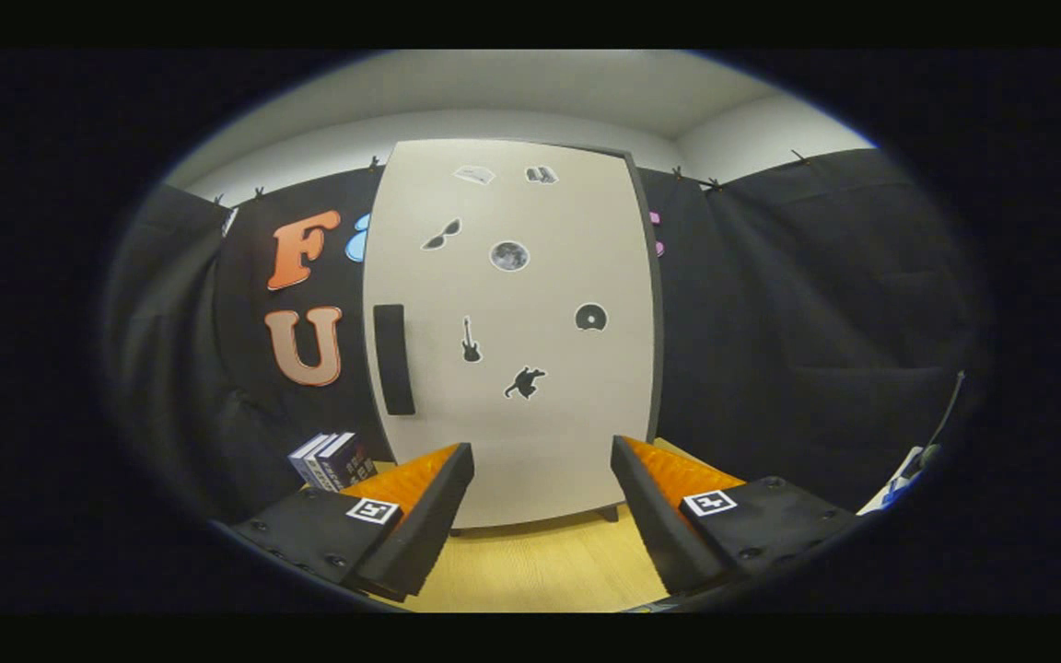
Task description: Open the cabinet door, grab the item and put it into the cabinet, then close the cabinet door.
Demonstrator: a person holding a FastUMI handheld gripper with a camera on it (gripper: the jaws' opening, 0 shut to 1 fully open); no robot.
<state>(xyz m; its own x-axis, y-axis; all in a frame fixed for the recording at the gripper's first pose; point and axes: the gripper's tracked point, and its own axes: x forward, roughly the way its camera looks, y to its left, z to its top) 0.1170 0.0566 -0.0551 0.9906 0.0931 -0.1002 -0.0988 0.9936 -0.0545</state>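
Straight ahead of the gripper (542,493), its fingers spread wide and holding nothing, stands the white cabinet with its sticker-dotted door (512,322) shut, black bar handle (393,359) at the door's left edge. Boxed purple item (332,460) stands on the wooden table (530,571), left of the cabinet. Item outside, door shut: opening looks due, handle first.

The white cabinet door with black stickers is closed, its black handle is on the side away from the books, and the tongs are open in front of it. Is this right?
Not entirely. In the gripper view the black vertical handle sits on the same side as the stack of books, not away from it. The rest holds: the white cabinet door with black stickers is closed and the tongs are open before it, holding nothing.
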